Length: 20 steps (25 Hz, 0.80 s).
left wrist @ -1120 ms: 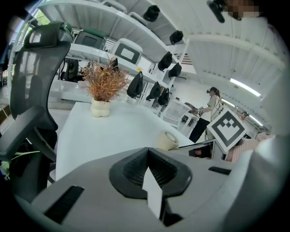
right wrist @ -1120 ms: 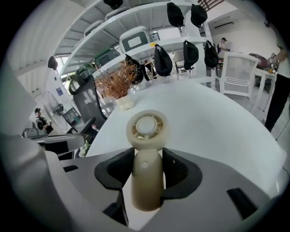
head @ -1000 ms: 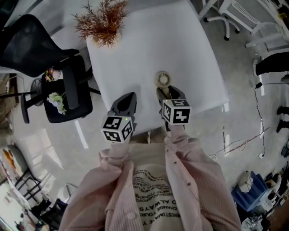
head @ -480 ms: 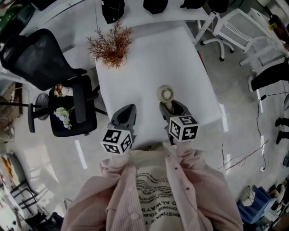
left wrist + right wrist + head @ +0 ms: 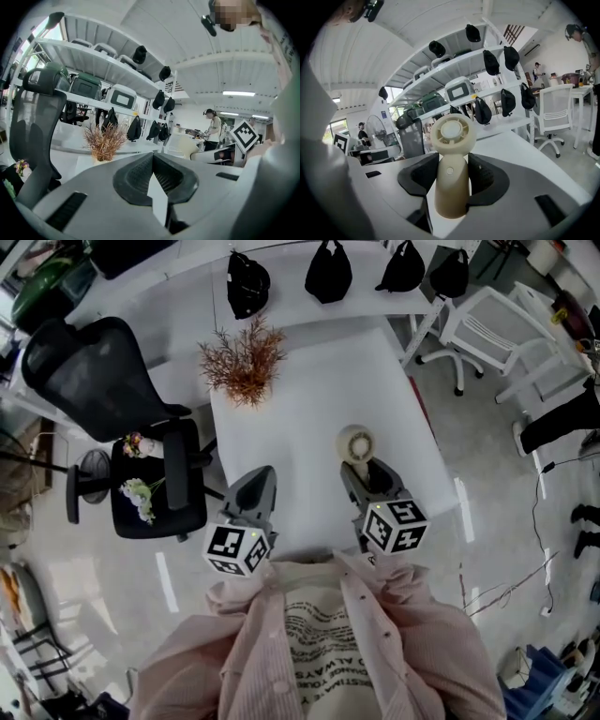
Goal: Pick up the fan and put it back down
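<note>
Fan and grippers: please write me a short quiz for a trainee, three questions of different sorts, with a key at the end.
1. True or false: the left gripper holds the fan.
2. Which thing stands on a far corner of the white table? A) dried plant B) laptop C) water bottle
3. Fill in the gap: the right gripper is shut on the fan's ______, and the round head sticks out past the jaws.

Key: 1 false, the left jaws are together with nothing between them; 2 A; 3 handle.
</note>
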Available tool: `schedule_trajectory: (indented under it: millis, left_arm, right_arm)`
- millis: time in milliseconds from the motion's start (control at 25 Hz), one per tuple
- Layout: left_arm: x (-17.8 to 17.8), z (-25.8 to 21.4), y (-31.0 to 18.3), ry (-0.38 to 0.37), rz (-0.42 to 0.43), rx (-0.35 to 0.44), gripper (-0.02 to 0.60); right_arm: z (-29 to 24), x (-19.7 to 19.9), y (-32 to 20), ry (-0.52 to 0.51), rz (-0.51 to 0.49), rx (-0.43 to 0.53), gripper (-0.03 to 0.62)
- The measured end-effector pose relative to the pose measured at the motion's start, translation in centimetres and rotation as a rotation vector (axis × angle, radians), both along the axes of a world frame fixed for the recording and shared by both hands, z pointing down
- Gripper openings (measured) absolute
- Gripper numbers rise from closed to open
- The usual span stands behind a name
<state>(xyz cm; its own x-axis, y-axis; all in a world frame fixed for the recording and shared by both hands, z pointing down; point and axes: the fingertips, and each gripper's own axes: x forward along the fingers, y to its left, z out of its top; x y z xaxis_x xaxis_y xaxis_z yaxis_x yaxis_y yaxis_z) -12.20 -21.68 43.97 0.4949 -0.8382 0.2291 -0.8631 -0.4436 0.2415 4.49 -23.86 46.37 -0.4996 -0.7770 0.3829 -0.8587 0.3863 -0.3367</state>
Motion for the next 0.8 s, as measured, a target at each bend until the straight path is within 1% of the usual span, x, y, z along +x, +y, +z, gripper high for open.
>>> schedule_trajectory:
  millis: [120, 280, 520, 720, 800]
  left_arm:
    - [-0.5, -1.4, 0.2, 0.010, -0.019, 0.030, 0.002]
    - [-1.2, -3.0, 0.4, 0.011, -0.043, 0.073, 0.002]
    - [-2.4, -5.0, 0.3, 0.015, -0.090, 0.130, 0.002]
    - [-3.6, -6.6, 0.3, 0.037, -0.126, 0.160, 0.002]
    - [-4.0, -7.0, 0.4, 0.032, -0.136, 0.171, 0.002]
  right_arm:
    - [-2.2, 0.0, 0.0, -0.018, -0.007, 0.072, 0.184]
    - [-4.8, 0.4, 0.1, -0.042, -0.012, 0.142, 0.184]
    - [-7.7, 1.6, 0.1, -0.084, 0.001, 0.220, 0.186]
    - [-9.4, 2.7, 0.2, -0.095, 0.023, 0.272, 0.186]
    - [-9.8, 3.1, 0.4, -0.095, 0.032, 0.289, 0.186]
